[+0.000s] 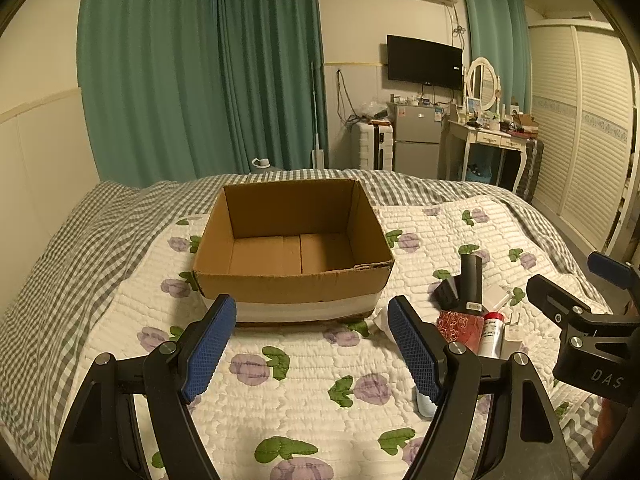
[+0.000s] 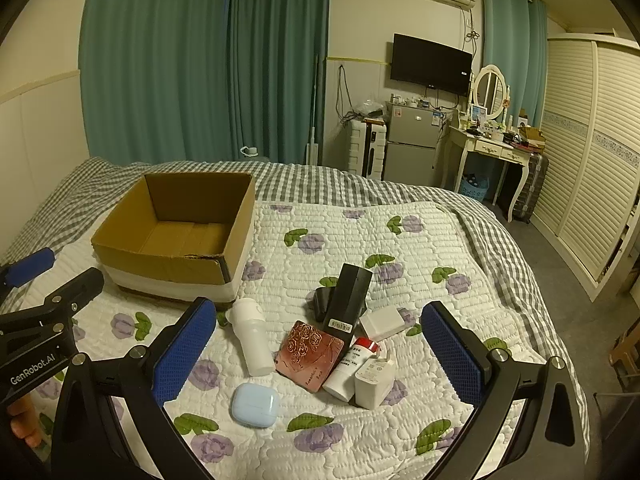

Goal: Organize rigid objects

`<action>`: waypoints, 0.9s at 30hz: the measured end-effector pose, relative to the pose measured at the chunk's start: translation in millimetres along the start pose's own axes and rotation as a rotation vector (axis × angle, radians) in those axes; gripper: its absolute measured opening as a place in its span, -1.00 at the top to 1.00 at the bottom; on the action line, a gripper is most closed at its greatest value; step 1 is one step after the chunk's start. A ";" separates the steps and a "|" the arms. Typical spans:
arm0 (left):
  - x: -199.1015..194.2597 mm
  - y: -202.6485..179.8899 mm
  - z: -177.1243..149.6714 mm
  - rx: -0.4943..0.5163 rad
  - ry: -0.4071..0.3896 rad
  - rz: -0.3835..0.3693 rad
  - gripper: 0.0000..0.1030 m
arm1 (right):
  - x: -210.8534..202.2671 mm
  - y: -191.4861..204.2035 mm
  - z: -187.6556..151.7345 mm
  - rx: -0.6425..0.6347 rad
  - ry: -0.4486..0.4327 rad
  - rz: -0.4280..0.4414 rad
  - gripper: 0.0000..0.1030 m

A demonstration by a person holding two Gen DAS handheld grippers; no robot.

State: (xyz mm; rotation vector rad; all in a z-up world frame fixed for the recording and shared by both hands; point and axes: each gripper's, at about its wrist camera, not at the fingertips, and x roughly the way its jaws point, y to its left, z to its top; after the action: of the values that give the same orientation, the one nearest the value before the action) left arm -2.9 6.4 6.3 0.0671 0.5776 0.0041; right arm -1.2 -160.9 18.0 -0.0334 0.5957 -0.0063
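A bed with a white quilt (image 2: 400, 248) printed with purple flowers fills the room's middle. On its left, far part stands an open cardboard box (image 2: 172, 236) with nothing inside. To the right and nearer lies a small heap of rigid things: a tall black box (image 2: 349, 300) leaning over a black case (image 2: 322, 300), a pink rose-pattern box (image 2: 310, 354), a white bottle (image 2: 252, 338), a red-capped tube (image 2: 350, 366), a white charger (image 2: 374, 378), and a pale blue earbud case (image 2: 255, 404) nearest. The left gripper (image 1: 312, 348) faces the box, wide open, holding nothing. The right gripper (image 2: 318, 356) hangs over the heap, also wide open and holding nothing.
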 end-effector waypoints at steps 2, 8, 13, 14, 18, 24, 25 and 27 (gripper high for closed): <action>0.1 0.1 0.2 0.000 -0.001 0.001 -0.57 | 0.1 0.1 0.0 0.001 0.000 0.001 -1.00; 0.7 -0.8 -0.2 0.001 0.000 0.002 -0.57 | -0.8 -1.8 -0.7 0.001 0.001 0.001 -1.00; 1.1 -1.3 -0.1 0.004 0.002 0.002 -0.57 | -0.5 -2.0 -0.5 0.002 0.001 0.002 -1.00; 1.0 -1.6 -0.4 0.004 0.002 0.003 -0.57 | -0.4 -1.9 -0.5 0.001 0.000 0.001 -1.00; 0.9 -1.7 -0.7 0.004 0.001 0.004 -0.57 | -0.2 -2.0 -0.6 0.002 0.001 0.001 -1.00; 1.2 -1.9 -1.5 0.004 0.002 0.004 -0.57 | 0.0 -2.0 -1.6 0.001 0.002 0.002 -1.00; 1.2 -1.9 -1.5 0.004 0.002 0.003 -0.57 | -0.1 -1.9 -2.1 0.000 0.002 0.002 -1.00; 1.2 -2.0 -1.6 0.004 0.001 0.004 -0.57 | 0.2 -1.5 -1.8 0.000 0.003 0.002 -1.00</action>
State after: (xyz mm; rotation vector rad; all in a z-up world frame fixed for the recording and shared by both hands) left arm -2.8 4.5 4.2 0.0722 0.5789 0.0065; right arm -2.1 -162.4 16.5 -0.0323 0.5984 -0.0045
